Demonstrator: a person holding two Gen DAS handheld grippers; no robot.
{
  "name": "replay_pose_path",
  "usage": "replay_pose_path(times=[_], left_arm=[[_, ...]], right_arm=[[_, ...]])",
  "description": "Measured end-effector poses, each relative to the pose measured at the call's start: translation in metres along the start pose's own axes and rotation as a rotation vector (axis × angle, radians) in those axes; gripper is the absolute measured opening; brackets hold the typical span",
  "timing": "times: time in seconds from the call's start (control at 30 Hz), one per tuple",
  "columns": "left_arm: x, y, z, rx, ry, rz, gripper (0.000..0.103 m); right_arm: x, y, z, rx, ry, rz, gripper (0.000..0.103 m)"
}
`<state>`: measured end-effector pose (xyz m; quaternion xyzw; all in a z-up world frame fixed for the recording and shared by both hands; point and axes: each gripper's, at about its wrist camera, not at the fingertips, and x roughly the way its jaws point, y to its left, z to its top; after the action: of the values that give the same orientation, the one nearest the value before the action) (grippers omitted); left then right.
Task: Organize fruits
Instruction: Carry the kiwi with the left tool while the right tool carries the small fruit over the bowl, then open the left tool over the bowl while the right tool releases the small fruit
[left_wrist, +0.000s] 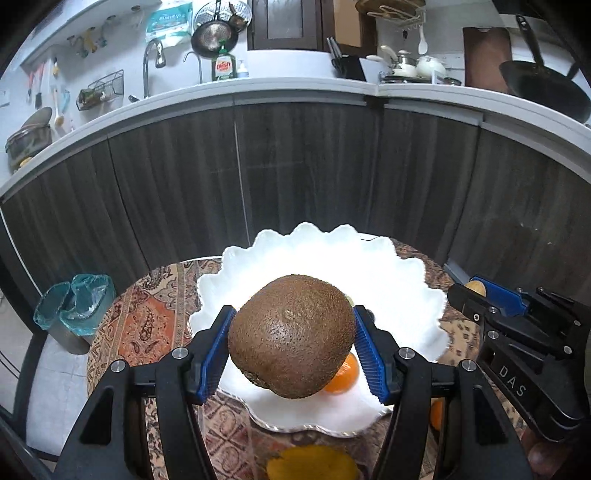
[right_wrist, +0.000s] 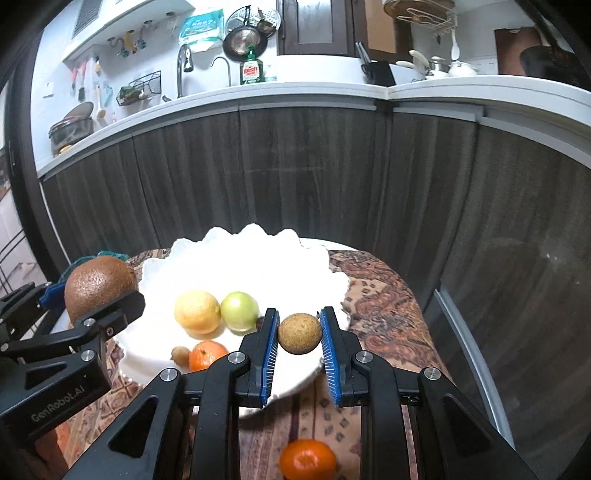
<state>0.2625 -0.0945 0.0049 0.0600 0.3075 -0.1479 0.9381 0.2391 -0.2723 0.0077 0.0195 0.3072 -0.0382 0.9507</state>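
Left claw (left_wrist: 293, 349) clamped on a big, rough brown kiwi (left_wrist: 291, 334), held above the scalloped white plate (left_wrist: 399, 295). Right claw (right_wrist: 299, 345) closed around a small, round, speckled tan fruit (right_wrist: 299, 333) over the plate's near rim. Inside the plate: dimpled lemon (right_wrist: 197, 312), smooth green fruit (right_wrist: 240, 311), orange tangerine (right_wrist: 207, 355). Paisley-patterned tabletop (right_wrist: 384, 310) underneath.

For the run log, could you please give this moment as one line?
left gripper: shut on kiwi | right gripper: shut on small brown fruit | both over white dish | mandarin on table
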Motion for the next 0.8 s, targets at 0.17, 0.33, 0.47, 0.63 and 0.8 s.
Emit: replay_pose_path(times=[0.17, 0.33, 0.47, 0.63, 0.8], left_arm=[[0.025, 0.008, 0.0, -0.006, 0.034, 0.014, 0.062], [0.04, 0.012, -0.007, -0.012, 0.067, 0.016, 0.062], [0.046, 0.012, -0.012, -0.015, 0.096, 0.014, 0.062], [0.05, 0.012, -0.016, -0.012, 0.134, 0.026, 0.062], [0.049, 0.01, -0.019, 0.0, 0.137, 0.051, 0.069]], right_arm=[[0.025, 0.007, 0.004, -0.02, 0.026, 0.016, 0.024], [0.046, 0.011, 0.0, -0.032, 0.063, 0.03, 0.024], [0.056, 0.012, -0.004, -0.036, 0.091, 0.043, 0.024], [0.056, 0.013, -0.004, -0.039, 0.086, 0.041, 0.031], [0.05, 0.011, -0.003, -0.044, 0.054, -0.006, 0.058]])
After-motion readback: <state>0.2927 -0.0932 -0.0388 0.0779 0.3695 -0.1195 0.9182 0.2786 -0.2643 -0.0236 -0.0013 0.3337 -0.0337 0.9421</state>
